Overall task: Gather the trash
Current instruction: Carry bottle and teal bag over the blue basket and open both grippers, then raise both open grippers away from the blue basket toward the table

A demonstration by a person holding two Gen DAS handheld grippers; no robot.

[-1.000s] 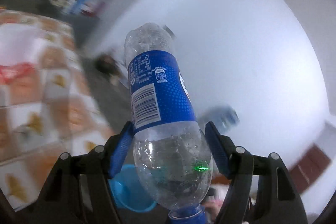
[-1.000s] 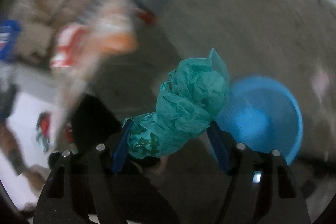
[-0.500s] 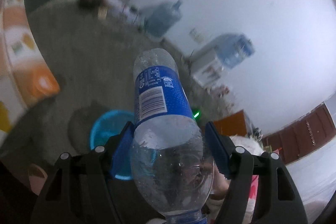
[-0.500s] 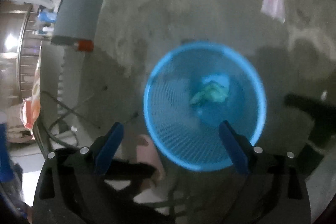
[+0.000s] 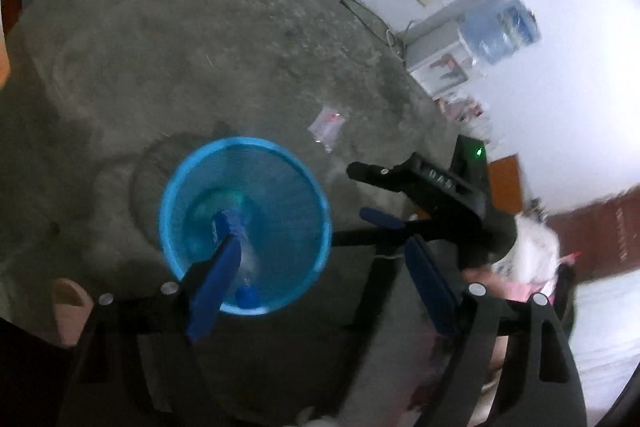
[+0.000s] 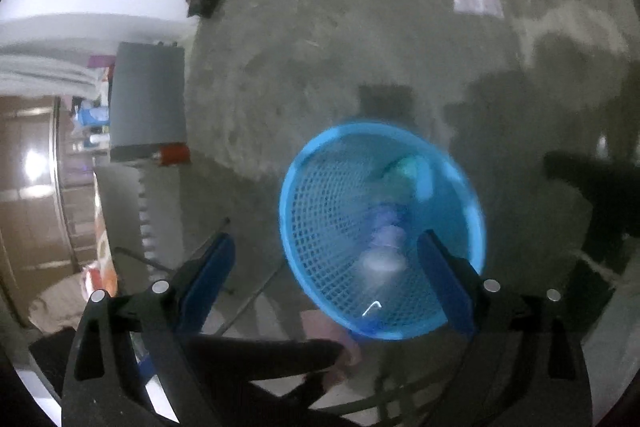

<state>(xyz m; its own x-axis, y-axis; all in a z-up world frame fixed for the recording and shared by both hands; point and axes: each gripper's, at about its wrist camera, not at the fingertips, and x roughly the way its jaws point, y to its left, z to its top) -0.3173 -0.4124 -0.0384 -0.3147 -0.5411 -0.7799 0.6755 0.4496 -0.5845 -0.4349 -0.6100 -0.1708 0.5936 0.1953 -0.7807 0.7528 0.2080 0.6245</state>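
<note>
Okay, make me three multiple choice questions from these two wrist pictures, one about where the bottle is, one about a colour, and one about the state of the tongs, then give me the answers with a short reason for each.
1. Where is the plastic bottle?
A. In the left tongs
B. Inside the basket
C. On the bare floor

2. What colour is the mesh basket?
A. Red
B. Blue
C. White

3. What do the right tongs hold?
A. A green wad
B. The bottle
C. Nothing

Answers:
1. B: the plastic bottle lies blurred inside the basket, cap towards the camera, and the left tongs, jaws opening, have nothing between them.
2. B: the basket's rim and mesh wall show bright blue in both views.
3. C: the right tongs stand open with only floor and basket seen between them; the green wad lies in the basket.
</note>
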